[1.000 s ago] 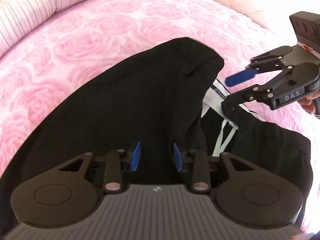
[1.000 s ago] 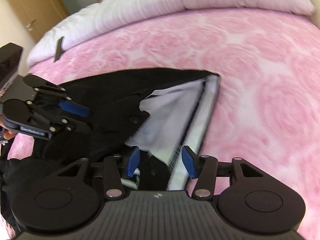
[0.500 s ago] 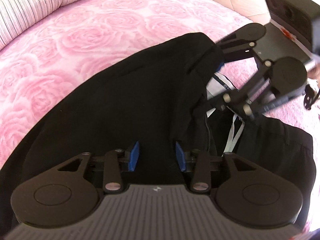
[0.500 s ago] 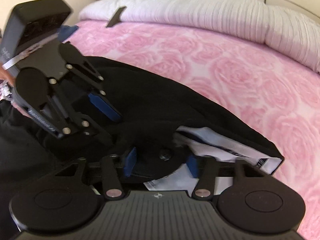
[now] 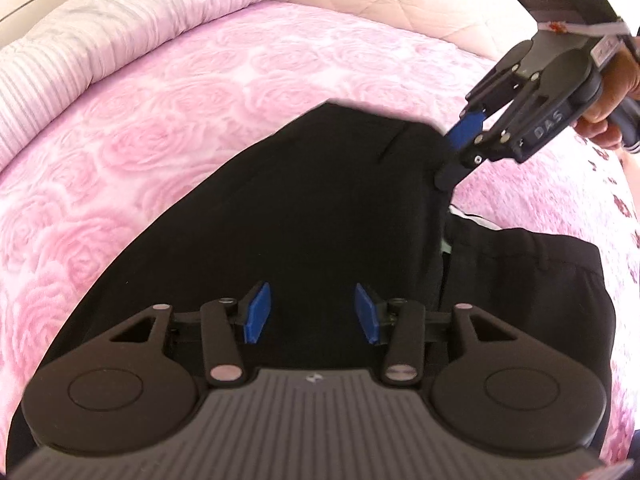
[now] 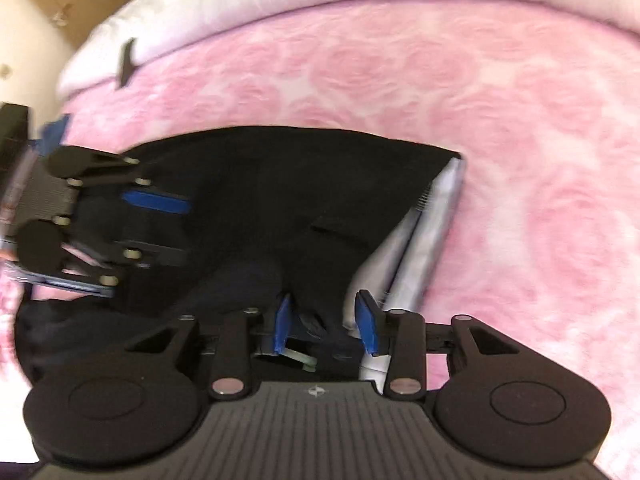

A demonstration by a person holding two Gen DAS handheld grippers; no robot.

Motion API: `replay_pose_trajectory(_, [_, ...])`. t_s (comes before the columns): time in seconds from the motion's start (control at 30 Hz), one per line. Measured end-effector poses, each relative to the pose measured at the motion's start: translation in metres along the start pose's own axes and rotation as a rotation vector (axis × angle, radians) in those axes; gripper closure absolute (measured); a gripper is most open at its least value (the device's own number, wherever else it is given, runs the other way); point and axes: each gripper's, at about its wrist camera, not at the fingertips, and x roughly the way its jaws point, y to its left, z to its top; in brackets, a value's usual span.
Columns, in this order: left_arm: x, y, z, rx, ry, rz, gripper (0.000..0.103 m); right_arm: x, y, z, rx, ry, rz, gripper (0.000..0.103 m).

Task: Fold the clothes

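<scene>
Left wrist view: my left gripper (image 5: 310, 312) is hovering, fingers apart, over black trousers (image 5: 320, 216) lying on pink bedspread (image 5: 160, 120); right gripper (image 5: 460, 148) at two o'clock, its jaws just opening.
Right wrist view: right gripper (image 6: 324, 322) fingers are standing apart, trousers (image 6: 280, 184) and white lining (image 6: 424, 240) beneath; whether pressing, cannot tell.

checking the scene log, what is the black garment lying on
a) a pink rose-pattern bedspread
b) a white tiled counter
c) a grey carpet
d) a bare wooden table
a: the black garment lies spread on a pink rose-pattern bedspread, which shows around it in both wrist views, with a striped pillow at the far edge.
</scene>
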Motion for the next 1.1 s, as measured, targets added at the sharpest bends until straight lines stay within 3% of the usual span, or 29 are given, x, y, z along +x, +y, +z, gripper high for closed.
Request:
replay_pose_trajectory(0.33, [0.019, -0.038, 0.002, 0.129, -0.037, -0.041, 0.056, 0.019, 0.000, -0.083, 0.045, 0.056, -0.056, 0.061])
replay_pose_trajectory(0.37, [0.021, -0.040, 0.003, 0.136, -0.037, -0.044, 0.056, 0.021, 0.001, -0.087, 0.050, 0.058, -0.061, 0.072])
replay_pose_trajectory(0.5, [0.024, -0.046, 0.009, 0.172, -0.073, -0.069, 0.056, 0.014, 0.009, -0.094, 0.062, 0.064, -0.123, 0.099])
replay_pose_trajectory(0.6, [0.022, -0.052, 0.012, 0.210, -0.105, -0.104, 0.050, -0.008, 0.015, -0.107, 0.055, 0.052, -0.117, 0.100])
replay_pose_trajectory(0.77, [0.037, -0.057, 0.016, 0.260, -0.067, -0.087, 0.049, -0.051, 0.036, -0.121, 0.069, -0.020, -0.047, 0.101])
replay_pose_trajectory(0.97, [0.012, -0.034, 0.012, 0.156, -0.080, -0.117, 0.049, -0.083, 0.060, -0.112, 0.012, -0.180, 0.022, 0.102])
replay_pose_trajectory(1.1, [-0.008, -0.023, 0.004, 0.080, -0.086, -0.157, 0.045, -0.064, 0.061, -0.093, -0.079, -0.188, -0.021, 0.102])
